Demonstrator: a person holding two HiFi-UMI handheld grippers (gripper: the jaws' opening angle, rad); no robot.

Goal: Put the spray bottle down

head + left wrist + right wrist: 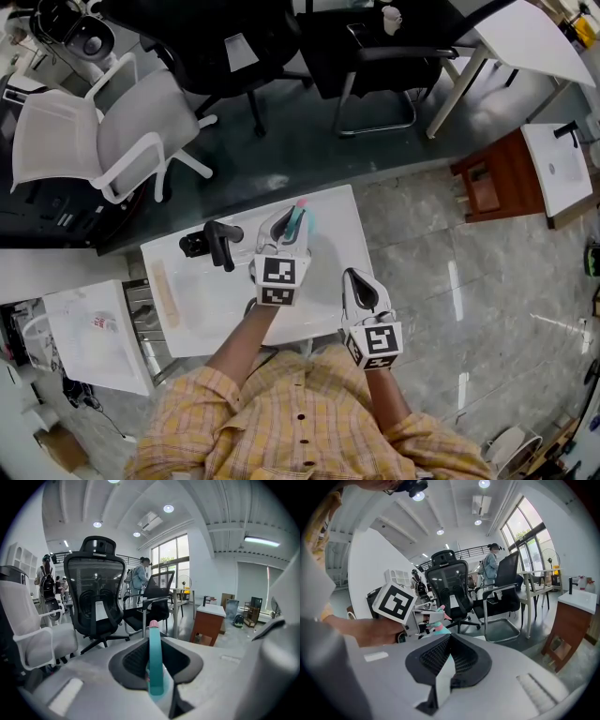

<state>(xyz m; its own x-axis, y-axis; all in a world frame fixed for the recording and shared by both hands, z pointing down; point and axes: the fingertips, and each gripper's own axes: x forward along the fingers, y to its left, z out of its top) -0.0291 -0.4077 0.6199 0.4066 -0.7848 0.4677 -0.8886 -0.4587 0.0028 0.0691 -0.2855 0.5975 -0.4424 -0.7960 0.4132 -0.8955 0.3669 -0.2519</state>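
The spray bottle [300,218] is teal with a pink tip and stands out from my left gripper [284,234] over the far middle of the white table [216,314]. In the left gripper view its teal head [154,665] sits upright between the black pads, which press on it from both sides. The bottle's body is hidden below the jaws. My right gripper [359,287] hovers at the table's near right corner, jaws together with nothing between them [449,660]. In the right gripper view the bottle [436,620] shows beside the left gripper's marker cube.
A black handle-shaped tool [216,246] lies on the table left of the bottle, and a pale flat strip [167,292] lies further left. A white chair [103,131] and black chairs [225,47] stand beyond the table. A wooden washstand [525,173] is at the right.
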